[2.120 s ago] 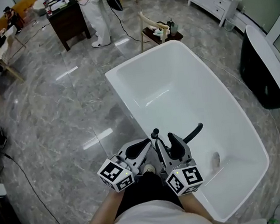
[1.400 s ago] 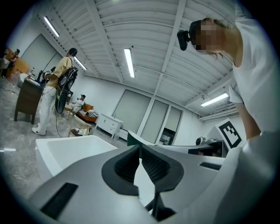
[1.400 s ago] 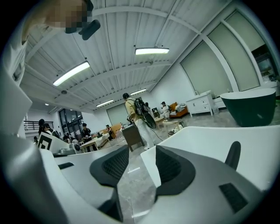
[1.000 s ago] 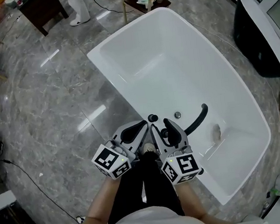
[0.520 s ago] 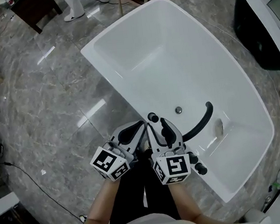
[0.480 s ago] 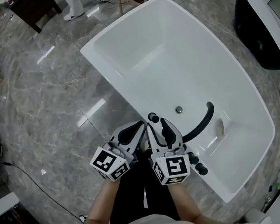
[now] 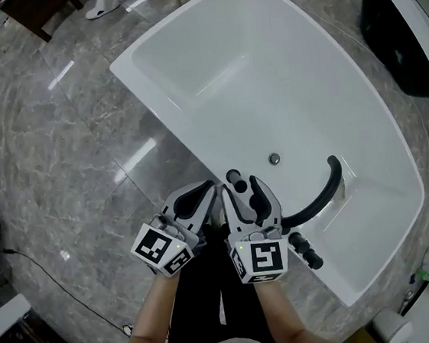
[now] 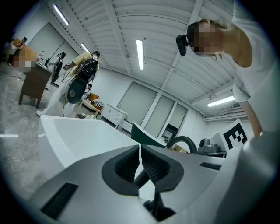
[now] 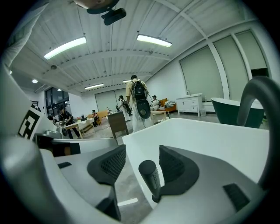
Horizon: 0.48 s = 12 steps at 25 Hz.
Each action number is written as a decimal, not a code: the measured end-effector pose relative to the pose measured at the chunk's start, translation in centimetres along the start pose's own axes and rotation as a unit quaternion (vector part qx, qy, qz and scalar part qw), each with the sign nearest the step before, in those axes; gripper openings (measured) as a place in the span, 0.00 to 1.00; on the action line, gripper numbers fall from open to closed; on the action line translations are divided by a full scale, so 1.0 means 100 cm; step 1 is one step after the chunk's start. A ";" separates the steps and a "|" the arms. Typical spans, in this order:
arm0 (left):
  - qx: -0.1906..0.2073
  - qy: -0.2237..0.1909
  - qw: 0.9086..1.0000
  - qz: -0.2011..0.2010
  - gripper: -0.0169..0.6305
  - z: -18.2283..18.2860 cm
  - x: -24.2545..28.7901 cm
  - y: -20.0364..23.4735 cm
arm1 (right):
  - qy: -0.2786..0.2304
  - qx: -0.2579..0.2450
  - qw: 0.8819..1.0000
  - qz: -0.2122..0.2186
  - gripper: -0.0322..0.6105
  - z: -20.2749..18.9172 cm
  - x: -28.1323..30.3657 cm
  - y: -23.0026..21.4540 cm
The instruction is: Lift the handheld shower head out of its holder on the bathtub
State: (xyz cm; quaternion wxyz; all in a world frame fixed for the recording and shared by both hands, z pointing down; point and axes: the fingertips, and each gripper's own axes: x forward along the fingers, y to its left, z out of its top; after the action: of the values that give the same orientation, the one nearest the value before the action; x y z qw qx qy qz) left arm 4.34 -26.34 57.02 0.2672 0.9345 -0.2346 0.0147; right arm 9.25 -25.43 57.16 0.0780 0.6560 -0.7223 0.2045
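The handheld shower head's black handle (image 7: 234,178) stands upright in its holder on the near rim of the white bathtub (image 7: 163,113). My right gripper (image 7: 241,188) reaches over that rim, and its jaws are opening. In the right gripper view the handle (image 9: 151,177) sits between the pads of the right gripper (image 9: 142,154), close to the right one, with a gap on the left. My left gripper (image 7: 210,190) hangs just left of it, over the floor side of the rim. In its own view the left gripper (image 8: 140,151) is shut, with nothing between the pads.
A curved black faucet spout (image 7: 330,186) arches over the tub to the right of the handle, with black knobs (image 7: 302,248) on the rim beside it. The drain (image 7: 275,158) lies in the tub floor. A dark tub (image 7: 406,30) stands far right. Grey marble floor surrounds everything.
Both grippers have sunk closer to the tub rim. The right jaws stand wider round the black handle than before.
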 end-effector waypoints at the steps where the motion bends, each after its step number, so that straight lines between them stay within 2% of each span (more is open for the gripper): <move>1: -0.001 0.002 1.000 0.001 0.06 -0.003 0.000 0.005 | 0.003 -0.005 1.000 -0.005 0.40 -0.003 0.002 -0.002; 12: -0.011 0.023 1.000 0.011 0.06 -0.037 0.005 0.042 | 0.034 -0.004 0.999 -0.021 0.40 -0.047 0.024 -0.015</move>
State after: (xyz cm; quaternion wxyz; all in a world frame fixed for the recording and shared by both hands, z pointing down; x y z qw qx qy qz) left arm 3.24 -27.85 62.36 0.2823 0.9284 -0.2387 0.0367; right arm 9.73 -25.89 62.60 0.1091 0.6636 -0.7059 0.2223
